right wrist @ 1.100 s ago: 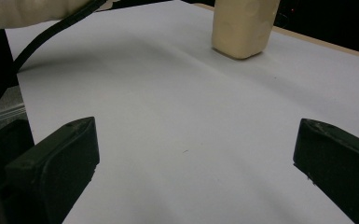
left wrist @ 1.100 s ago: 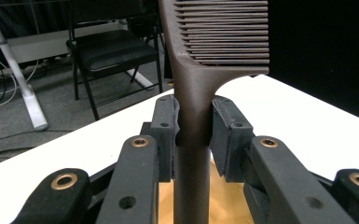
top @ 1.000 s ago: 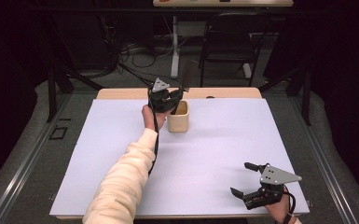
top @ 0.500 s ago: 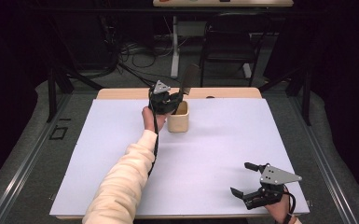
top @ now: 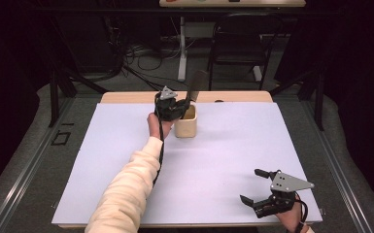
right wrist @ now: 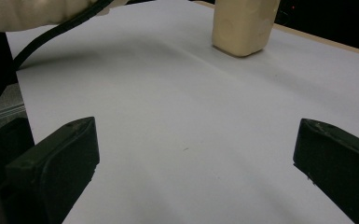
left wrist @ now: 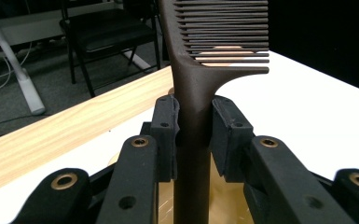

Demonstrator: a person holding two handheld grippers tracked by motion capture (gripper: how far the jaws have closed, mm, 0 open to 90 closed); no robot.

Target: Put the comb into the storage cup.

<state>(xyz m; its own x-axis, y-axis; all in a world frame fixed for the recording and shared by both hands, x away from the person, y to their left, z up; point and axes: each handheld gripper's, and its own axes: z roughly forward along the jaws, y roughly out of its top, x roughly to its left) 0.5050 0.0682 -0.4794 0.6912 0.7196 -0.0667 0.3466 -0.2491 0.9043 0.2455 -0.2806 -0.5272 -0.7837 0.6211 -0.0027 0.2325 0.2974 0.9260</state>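
Left gripper [top: 180, 108] is clamped on the handle of a dark brown comb [left wrist: 200, 70]; both pads press the handle just below where the teeth start. The comb stands upright, teeth end above the fingertips, lower handle running down between the jaws into the beige cup [top: 186, 125] directly beneath them. The cup's glossy inside shows just under the pads in the left gripper view.

Right gripper [top: 258, 190] sits at the near table edge, well apart from the cup, jaws spread wide with nothing between them, only the white table cover [right wrist: 182, 140] ahead.

Step in hand, by my read: comb is either going into the cup or coming out; can't tell which. If placing, next move is to lower until the handle bottoms out, then release. If removing, lift straight up to clear the rim without tipping the cup.
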